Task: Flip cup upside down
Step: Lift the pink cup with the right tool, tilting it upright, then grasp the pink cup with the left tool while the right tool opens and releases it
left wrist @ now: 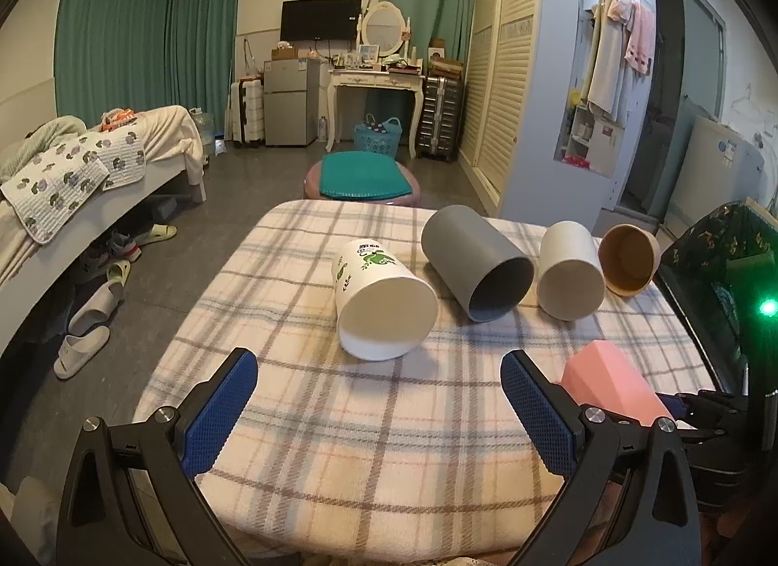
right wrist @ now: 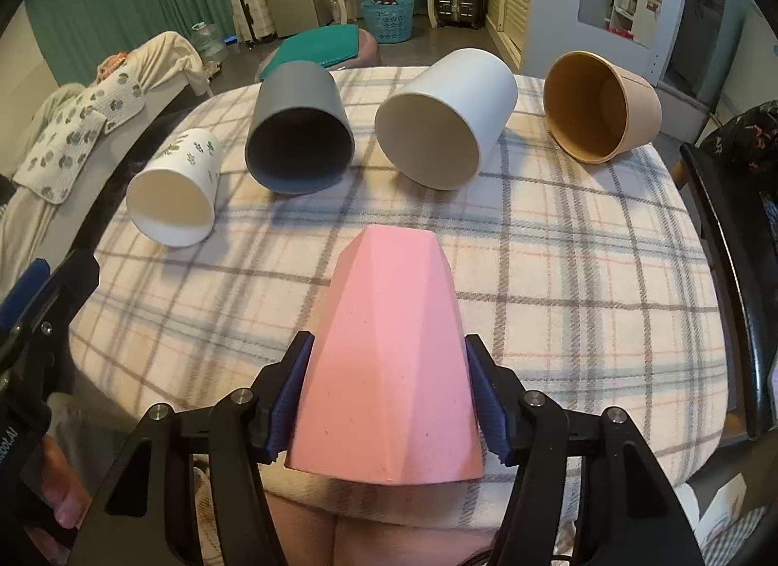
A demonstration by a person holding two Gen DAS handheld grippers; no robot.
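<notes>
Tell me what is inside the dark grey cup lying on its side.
Nothing shows inside the dark grey plastic cup: its visible inner wall is bare. The deep end is too shadowed to check.

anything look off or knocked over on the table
Yes: four cups lie on their sides on the plaid cloth, mouths toward the cameras: white, grey, cream, brown. The pink cup is gripped by the right tongs.
</notes>
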